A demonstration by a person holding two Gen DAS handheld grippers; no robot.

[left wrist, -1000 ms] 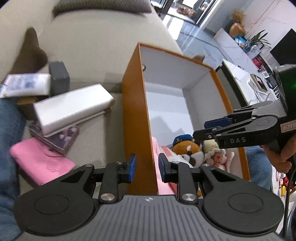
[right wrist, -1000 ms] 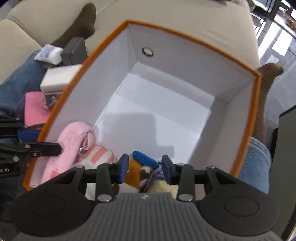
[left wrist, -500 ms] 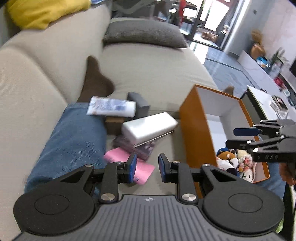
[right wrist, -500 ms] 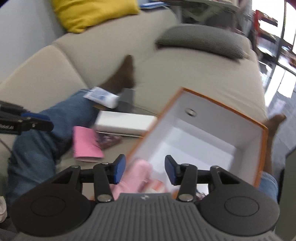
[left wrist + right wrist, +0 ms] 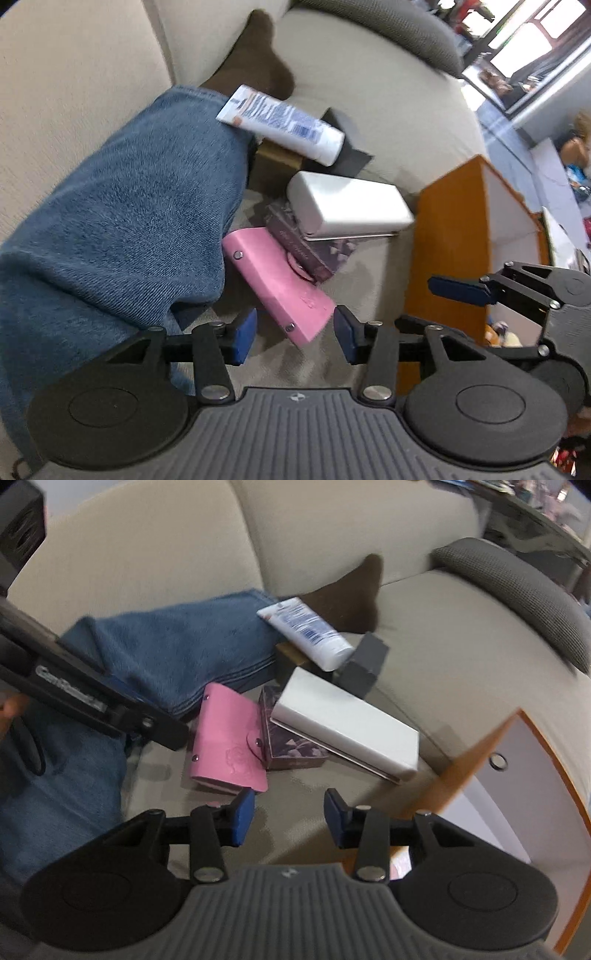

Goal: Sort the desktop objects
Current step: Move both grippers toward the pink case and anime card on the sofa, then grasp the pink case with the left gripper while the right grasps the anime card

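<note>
A pink wallet point(image 5: 277, 284) point(image 5: 229, 749) lies on the beige sofa seat beside a purple patterned box point(image 5: 306, 251) point(image 5: 291, 746) with a white case point(image 5: 347, 206) point(image 5: 347, 723) on top. A white tube point(image 5: 280, 123) point(image 5: 306, 631) rests on a dark grey box point(image 5: 347, 147) point(image 5: 365, 661). The orange box point(image 5: 450, 236) point(image 5: 524, 768) stands at the right. My left gripper point(image 5: 293, 334) is open and empty, just short of the wallet. My right gripper point(image 5: 284, 821) is open and empty, near the wallet and the orange box.
A leg in blue jeans point(image 5: 122, 221) point(image 5: 177, 646) with a brown sock point(image 5: 255, 62) point(image 5: 354, 594) lies along the left of the pile. A grey cushion point(image 5: 388, 33) point(image 5: 517, 590) sits at the back. Soft toys point(image 5: 506, 336) lie in the orange box.
Both grippers have pulled out of the orange box, swung left toward the pile on the sofa and opened wider. The left gripper now sits close to the pink wallet.
</note>
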